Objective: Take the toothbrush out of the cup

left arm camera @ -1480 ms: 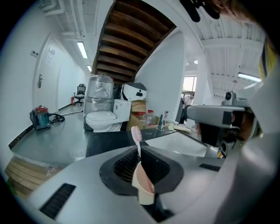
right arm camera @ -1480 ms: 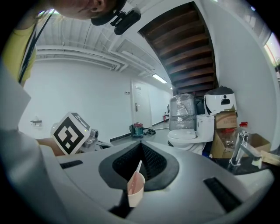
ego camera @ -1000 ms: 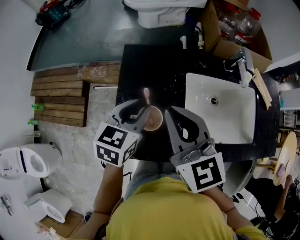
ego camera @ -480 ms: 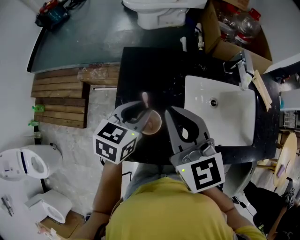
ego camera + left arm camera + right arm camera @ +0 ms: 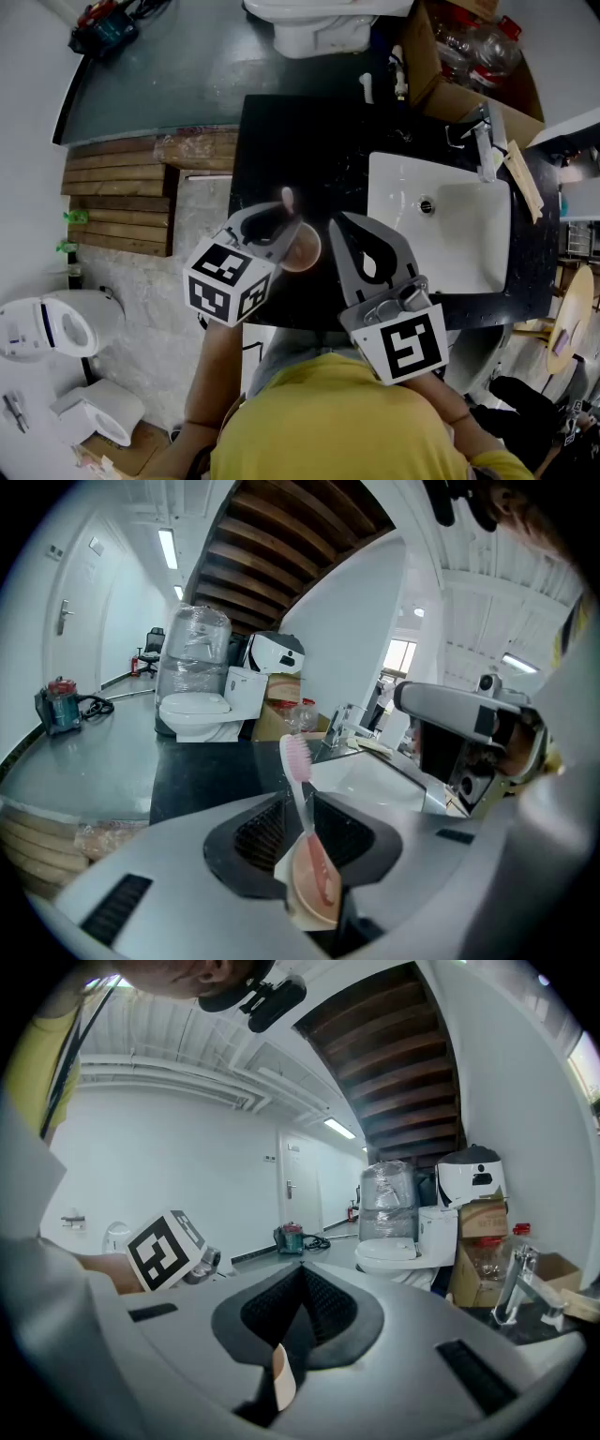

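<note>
A tan cup [image 5: 303, 249] sits between the jaws of my left gripper [image 5: 284, 225], which is shut on it just above the black counter's [image 5: 300, 141] front part. A pink toothbrush [image 5: 288, 198] stands in the cup, bristle head up. In the left gripper view the toothbrush [image 5: 296, 761] rises from the cup [image 5: 314, 892] between the dark pads of the left gripper [image 5: 300, 808]. My right gripper [image 5: 337, 225] hangs just right of the cup, shut, with nothing held. In its own view the right gripper [image 5: 299, 1277] has its jaws meeting at the tips.
A white sink [image 5: 441, 272] with a chrome tap [image 5: 483, 141] lies to the right. Behind the counter stand a white toilet [image 5: 319, 23] and a cardboard box [image 5: 459, 89] with plastic bottles. Wooden slats [image 5: 117, 197] are at the left.
The left gripper, with the cup and toothbrush in it, has drifted slightly left. The right gripper has stayed almost still.
</note>
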Tool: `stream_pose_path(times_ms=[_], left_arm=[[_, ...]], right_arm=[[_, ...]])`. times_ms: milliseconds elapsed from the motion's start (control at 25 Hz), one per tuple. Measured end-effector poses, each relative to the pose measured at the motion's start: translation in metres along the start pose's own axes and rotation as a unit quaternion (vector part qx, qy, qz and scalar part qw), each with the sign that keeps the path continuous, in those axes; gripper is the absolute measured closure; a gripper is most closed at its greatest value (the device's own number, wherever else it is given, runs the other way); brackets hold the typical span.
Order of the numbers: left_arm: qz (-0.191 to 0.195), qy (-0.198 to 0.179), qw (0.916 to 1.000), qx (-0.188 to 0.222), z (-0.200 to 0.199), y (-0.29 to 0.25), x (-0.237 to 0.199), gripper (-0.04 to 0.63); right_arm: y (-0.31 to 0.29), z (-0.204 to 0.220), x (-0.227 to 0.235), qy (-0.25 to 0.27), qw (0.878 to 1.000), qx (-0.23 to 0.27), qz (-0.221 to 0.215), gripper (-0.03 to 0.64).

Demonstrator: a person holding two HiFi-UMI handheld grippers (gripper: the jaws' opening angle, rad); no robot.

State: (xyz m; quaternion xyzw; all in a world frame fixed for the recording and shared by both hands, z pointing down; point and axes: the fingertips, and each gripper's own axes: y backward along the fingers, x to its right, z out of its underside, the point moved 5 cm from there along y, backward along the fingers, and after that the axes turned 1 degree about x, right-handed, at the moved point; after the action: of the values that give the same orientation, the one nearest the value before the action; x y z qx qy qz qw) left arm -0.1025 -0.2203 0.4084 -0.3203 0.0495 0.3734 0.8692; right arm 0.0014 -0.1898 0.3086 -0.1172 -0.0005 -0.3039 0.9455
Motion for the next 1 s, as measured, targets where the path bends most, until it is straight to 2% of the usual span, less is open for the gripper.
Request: stream_pose_path(times_ms=[160, 560, 1000], left_arm=[[0.001, 0.000, 1.0000, 0.002, 0.0003, 0.0003, -0.0006, 0.500], [0.004, 0.002, 0.9998, 0.022, -0.0052, 0.0031, 0.0013, 0.565], [-0.003, 0.000, 0.9985, 0.054, -0.0079, 0.0084, 0.0021, 0.575]], right_arm=[[-0.0003, 0.0008, -0.0007, 0.000, 1.000, -0.001, -0.002, 0.603], [0.0002, 0.0006, 0.0003, 0.001, 1.000, -0.002, -0.001, 0.603], [0.0020, 0.0004, -0.0021, 0.002, 1.000, -0.002, -0.002, 0.603]])
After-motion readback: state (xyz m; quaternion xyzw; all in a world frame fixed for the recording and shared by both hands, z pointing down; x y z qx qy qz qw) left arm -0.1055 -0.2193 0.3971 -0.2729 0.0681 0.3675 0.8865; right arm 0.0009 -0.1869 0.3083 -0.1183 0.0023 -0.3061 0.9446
